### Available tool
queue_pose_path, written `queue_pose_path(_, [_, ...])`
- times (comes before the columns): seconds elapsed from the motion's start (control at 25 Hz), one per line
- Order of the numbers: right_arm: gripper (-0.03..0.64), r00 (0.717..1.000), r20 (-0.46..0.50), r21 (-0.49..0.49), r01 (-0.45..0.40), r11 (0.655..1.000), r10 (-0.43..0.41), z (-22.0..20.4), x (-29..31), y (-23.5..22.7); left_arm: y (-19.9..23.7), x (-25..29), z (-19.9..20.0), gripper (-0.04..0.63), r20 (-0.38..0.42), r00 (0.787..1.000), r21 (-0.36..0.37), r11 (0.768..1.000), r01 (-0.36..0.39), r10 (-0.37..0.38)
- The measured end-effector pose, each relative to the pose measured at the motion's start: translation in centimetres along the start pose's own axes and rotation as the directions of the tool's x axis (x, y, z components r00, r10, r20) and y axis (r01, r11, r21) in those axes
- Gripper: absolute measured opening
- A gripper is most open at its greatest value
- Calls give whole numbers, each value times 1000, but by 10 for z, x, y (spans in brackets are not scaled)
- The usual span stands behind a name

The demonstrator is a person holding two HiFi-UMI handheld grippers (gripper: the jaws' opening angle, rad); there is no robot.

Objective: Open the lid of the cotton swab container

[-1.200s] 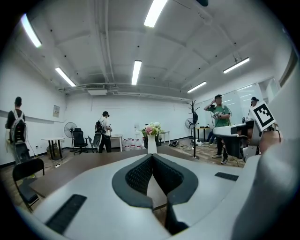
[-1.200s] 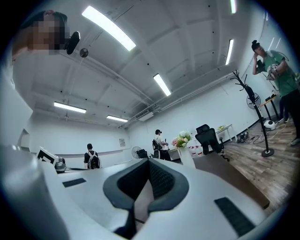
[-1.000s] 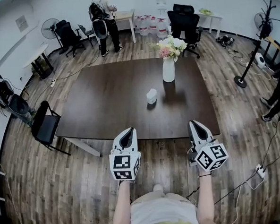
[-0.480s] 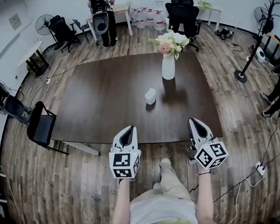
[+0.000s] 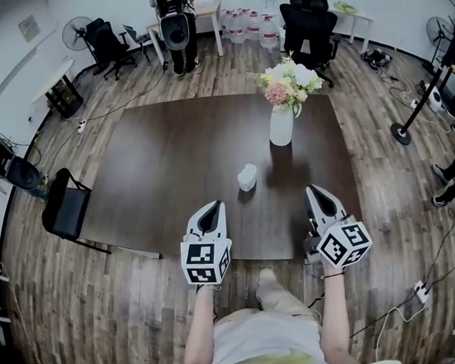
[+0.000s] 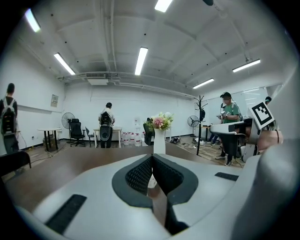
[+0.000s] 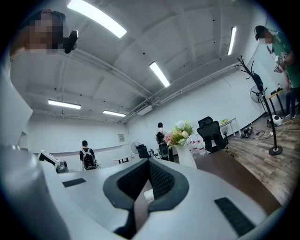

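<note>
Your left gripper (image 5: pixel 212 207) and right gripper (image 5: pixel 316 190): jaws clenched, empty, at the table (image 5: pixel 165 173) edge. Cotton swab container (image 5: pixel 247 177) ahead; flower vase (image 5: pixel 281 126) just beyond.

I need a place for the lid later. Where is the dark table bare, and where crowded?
Bare: the whole left half of the dark brown wooden table, left of the small white container, and the far strip behind it. Crowded only right of centre, where the white vase of flowers stands near the container.
</note>
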State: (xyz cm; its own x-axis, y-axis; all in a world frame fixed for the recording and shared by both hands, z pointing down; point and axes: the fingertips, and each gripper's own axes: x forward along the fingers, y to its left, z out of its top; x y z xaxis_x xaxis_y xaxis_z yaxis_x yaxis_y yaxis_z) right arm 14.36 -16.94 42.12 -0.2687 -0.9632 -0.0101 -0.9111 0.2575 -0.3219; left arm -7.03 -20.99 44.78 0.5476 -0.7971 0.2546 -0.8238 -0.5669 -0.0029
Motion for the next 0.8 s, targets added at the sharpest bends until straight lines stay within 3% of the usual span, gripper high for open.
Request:
queue_pose_path(0.28, [20, 999, -19, -6, -29, 1000, 29, 16, 47, -35, 6, 53, -3, 23, -42, 999, -21, 1000, -9, 8])
queue_pose_path(0.8, [21, 987, -127, 26, -99, 995, 101, -16, 98, -57, 12, 102, -54, 25, -184, 983, -68, 998, -8, -4])
